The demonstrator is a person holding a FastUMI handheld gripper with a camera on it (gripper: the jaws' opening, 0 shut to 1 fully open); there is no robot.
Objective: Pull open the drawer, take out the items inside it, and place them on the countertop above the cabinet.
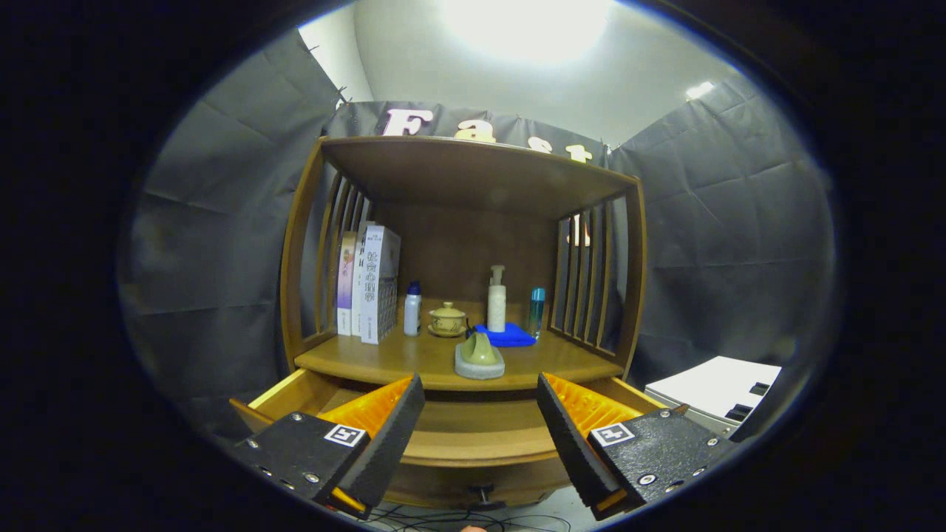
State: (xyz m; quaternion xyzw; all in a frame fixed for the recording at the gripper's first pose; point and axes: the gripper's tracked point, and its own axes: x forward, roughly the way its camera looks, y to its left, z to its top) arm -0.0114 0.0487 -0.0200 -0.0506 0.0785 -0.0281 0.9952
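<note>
- My gripper (480, 421) is wide open; nothing sits between the fingers, and neither finger touches anything.
- Drawer (473, 436) of the wooden cabinet (473, 177) is pulled out, lying just below the countertop (414, 358). My fingers hang over its open top, one on each side.
- The part of the drawer floor I can see between the fingers is bare wood; the fingers hide the corners, so I cannot tell what lies there.
- Drawer knob (484, 493) shows on the drawer front, below the fingers.
- On the countertop, at its front edge beyond the fingers: a green object on a grey block (479, 358).
- Behind that block: blue cloth (506, 336), with a white pump bottle (496, 299) at its rear edge and a blue-capped clear bottle (536, 312) just to the cloth's right.
- Left of the cloth: lidded teacup on a saucer (447, 319), then a small white bottle with a dark cap (412, 309).
- Upright books (369, 284) stand against the countertop's left slats.
- White box (720, 388) rests to the cabinet's right, beyond the right finger.
</note>
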